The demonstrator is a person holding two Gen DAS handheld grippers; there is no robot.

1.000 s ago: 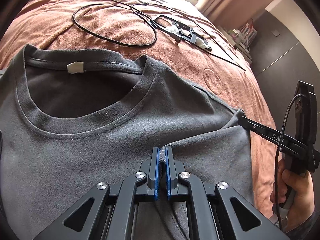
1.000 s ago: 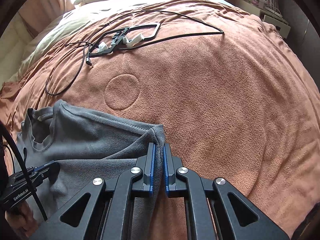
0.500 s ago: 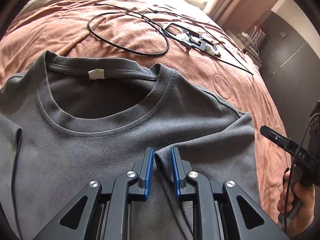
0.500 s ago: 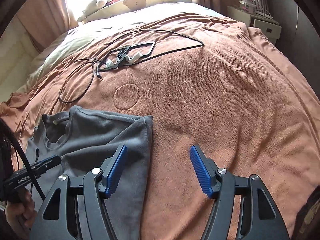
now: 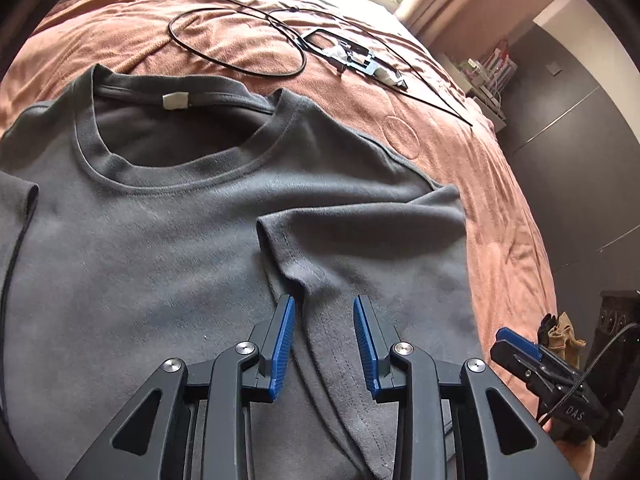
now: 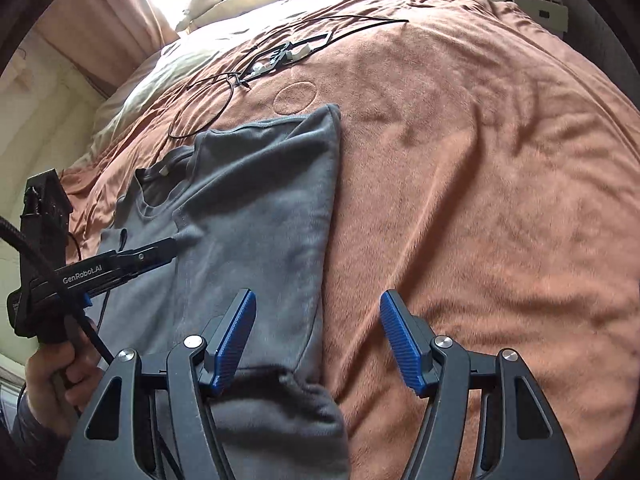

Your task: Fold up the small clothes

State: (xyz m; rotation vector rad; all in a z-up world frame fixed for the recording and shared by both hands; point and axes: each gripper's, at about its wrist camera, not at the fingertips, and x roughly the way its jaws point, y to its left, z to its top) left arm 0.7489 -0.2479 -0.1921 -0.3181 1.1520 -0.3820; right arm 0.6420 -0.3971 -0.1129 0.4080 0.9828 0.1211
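Left wrist view: grey shirt (image 5: 168, 248) lies face up on the brown blanket (image 5: 472, 160), collar away from the grippers, its right side with the sleeve (image 5: 360, 236) folded in over the chest.
Left gripper (image 5: 323, 340): fingers moderately apart, holding nothing, straddling the sleeve hem.
Right gripper (image 6: 318, 338): fingers wide, holding nothing, over the shirt's folded edge and bare blanket.
Handling: looks light, soft and limp; I'd judge it sags and slides on itself when lifted, so it wants two pinches.
Where to grip: likely the stitched hems or shoulder seam, where cloth is doubled.
Containers: none seen; only a cable (image 5: 236, 40) and a black frame (image 5: 356, 60) lie beyond the collar.
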